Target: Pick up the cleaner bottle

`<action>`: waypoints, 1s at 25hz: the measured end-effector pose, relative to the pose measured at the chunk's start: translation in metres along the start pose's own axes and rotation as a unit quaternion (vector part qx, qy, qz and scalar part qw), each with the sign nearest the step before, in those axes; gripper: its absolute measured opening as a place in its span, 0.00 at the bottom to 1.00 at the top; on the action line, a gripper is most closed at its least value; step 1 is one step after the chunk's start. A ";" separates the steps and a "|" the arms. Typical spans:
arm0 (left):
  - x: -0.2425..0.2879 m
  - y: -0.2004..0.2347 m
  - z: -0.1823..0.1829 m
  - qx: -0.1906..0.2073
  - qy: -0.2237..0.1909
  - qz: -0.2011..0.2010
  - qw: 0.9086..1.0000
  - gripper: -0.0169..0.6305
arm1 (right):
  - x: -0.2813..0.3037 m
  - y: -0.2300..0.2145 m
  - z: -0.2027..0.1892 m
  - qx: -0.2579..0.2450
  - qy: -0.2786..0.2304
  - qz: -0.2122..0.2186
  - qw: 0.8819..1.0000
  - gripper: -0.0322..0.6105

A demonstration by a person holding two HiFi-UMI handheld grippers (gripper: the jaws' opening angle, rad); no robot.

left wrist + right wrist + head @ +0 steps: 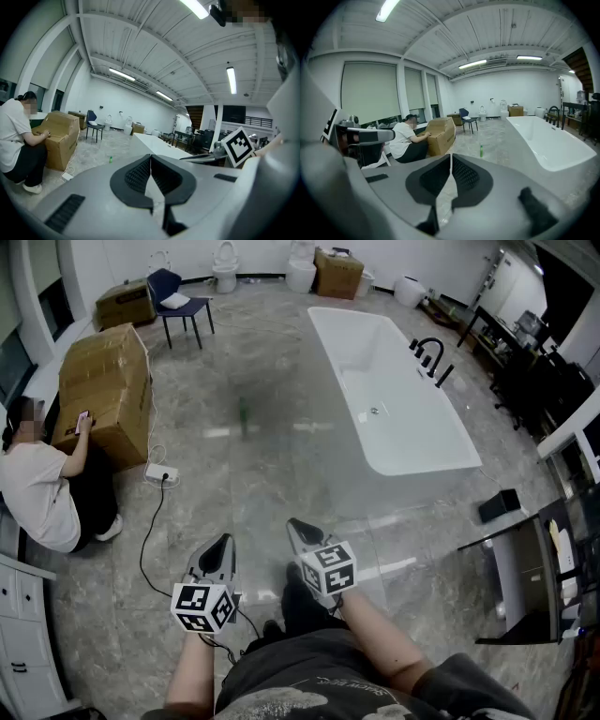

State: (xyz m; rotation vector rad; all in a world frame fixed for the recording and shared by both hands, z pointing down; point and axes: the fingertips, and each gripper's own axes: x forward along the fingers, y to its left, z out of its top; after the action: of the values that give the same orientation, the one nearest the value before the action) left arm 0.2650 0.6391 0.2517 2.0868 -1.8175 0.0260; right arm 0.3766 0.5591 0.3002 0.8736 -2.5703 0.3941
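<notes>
A small green cleaner bottle (245, 415) stands upright on the grey marble floor, far ahead of both grippers and left of the bathtub. It shows as a tiny green shape in the left gripper view (111, 159) and in the right gripper view (481, 150). My left gripper (223, 544) is shut with nothing between its jaws, held near my body. My right gripper (298, 527) is beside it, also shut and empty. Both point forward and slightly down, far short of the bottle.
A white bathtub (392, 395) with a black faucet (432, 357) stands to the right. A person (42, 486) crouches at a large cardboard box (105, 392) on the left, with a power strip (161, 473) and cable on the floor. A blue chair (178, 301) and toilets stand at the back.
</notes>
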 end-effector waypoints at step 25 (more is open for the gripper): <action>0.046 0.055 0.009 -0.009 0.014 0.023 1.000 0.05 | 0.079 -0.039 0.027 0.047 -0.027 0.019 0.998 0.11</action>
State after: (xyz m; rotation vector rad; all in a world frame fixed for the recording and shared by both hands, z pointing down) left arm 0.2184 0.5870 0.2696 2.0222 -1.8440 0.0506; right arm 0.3365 0.4781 0.3175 0.8819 -2.6398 0.5138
